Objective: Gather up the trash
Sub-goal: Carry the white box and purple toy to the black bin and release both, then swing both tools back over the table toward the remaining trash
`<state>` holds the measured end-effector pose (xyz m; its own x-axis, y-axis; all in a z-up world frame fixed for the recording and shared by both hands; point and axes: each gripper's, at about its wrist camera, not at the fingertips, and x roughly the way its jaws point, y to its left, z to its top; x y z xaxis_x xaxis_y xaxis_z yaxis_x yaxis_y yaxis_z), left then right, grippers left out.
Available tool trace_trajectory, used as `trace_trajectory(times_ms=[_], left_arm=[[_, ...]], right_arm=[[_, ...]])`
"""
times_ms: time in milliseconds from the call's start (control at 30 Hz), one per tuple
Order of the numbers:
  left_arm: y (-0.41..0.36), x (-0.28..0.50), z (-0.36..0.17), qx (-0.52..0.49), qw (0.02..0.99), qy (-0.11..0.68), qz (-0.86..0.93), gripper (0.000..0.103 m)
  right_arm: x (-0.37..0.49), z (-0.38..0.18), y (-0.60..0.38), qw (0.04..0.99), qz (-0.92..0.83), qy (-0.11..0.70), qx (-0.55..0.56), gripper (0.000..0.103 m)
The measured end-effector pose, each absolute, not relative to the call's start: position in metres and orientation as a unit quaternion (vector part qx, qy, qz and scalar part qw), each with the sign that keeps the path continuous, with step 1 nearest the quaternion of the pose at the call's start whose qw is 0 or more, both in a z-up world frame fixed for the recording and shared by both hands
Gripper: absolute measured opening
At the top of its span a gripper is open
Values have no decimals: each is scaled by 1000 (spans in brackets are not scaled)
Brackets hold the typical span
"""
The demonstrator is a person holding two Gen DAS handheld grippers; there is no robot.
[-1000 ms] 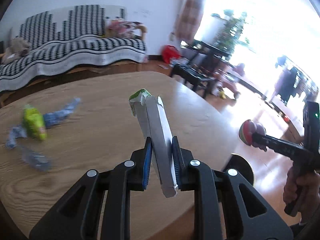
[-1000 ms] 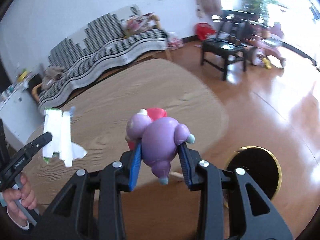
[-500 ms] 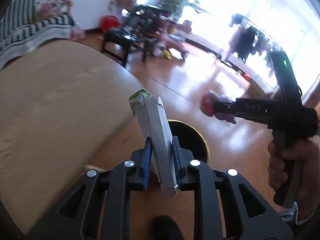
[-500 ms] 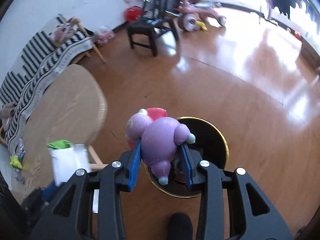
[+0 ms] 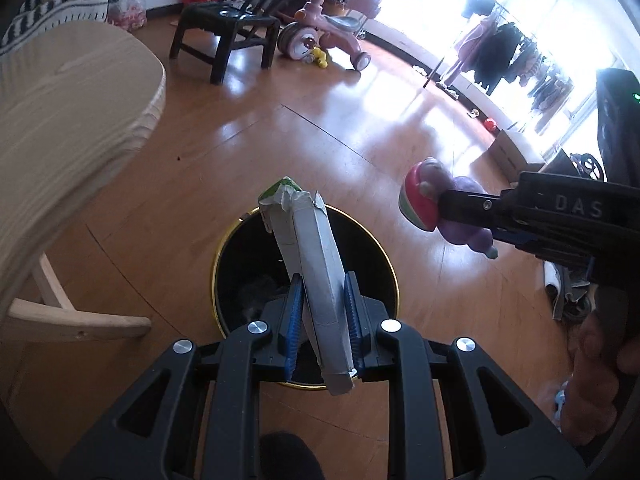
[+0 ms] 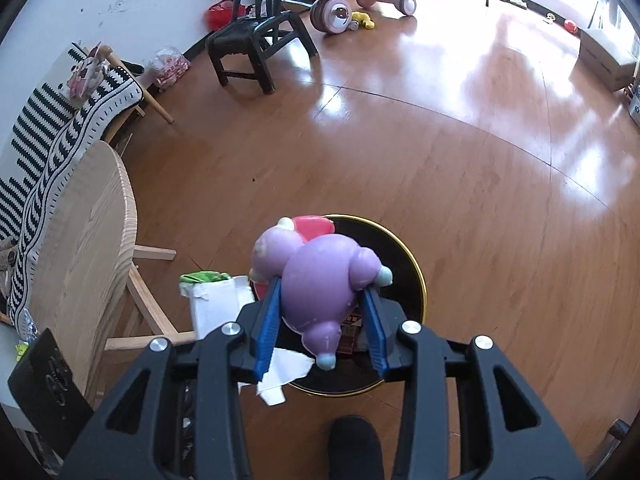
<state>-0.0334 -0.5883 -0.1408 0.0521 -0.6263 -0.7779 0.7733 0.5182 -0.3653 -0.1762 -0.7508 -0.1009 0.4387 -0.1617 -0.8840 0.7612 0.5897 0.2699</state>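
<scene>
My left gripper (image 5: 322, 300) is shut on a white carton (image 5: 316, 264) with a torn green top. It points steeply down over a black bin (image 5: 248, 272) with a gold rim that stands on the floor. My right gripper (image 6: 322, 304) is shut on a purple toy (image 6: 320, 276) with a red part, held above the same bin (image 6: 404, 264). In the left wrist view the toy (image 5: 466, 236) hangs to the right of the bin. The right wrist view shows the carton (image 6: 216, 304) just left of the toy. Some trash lies inside the bin.
A light wooden table (image 5: 60, 120) with its legs stands left of the bin, with scraps (image 6: 24, 332) at its far end. Beyond are a black chair (image 5: 224, 28), a pink tricycle (image 5: 320, 36) and a striped sofa (image 6: 48, 128). A shoe (image 6: 352, 440) is close below.
Both grippers have swung away from above the table and tipped down over the bin. Each still holds its item: the carton on the left, the toy on the right.
</scene>
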Motion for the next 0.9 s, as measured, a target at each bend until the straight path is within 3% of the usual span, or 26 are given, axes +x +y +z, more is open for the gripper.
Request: trace_trajectory(times_ms=[167,233,267,300,367,467,533,633,900], left_arm=[[-596,-28,-142,67,721,492,-483,23],[-600,-25,-145,62,719,497,-482,42],[-601,-25,-145,60,721,496,-480,61],[-602,-25,-144,58,724,493,-479,66],[-602,-28,-141,62,727,486,-480,68],[-596,-28,-138,66,730,483,-479,69],[-588,-26,-131,66,732,480,-480,72],[-562,-22,-116,61,750,469,-463,87],[-427,8,-43,74,814,412,-402,92]], right_arm=[[-173,-100,-749,777,-300,434,342,41],[-169,-102,-748,776,-299,438,341,45],[-171,-103,-746,776,-301,438,339,52],[-171,-101,-745,777,-307,436,336,56],[-171,-96,-744,780,-315,426,332,68],[-168,-88,-739,787,-314,416,330,73],[-161,-82,-732,794,-308,414,321,74],[-146,-66,-711,812,-298,406,294,77],[-79,-8,-593,883,-186,362,233,83]])
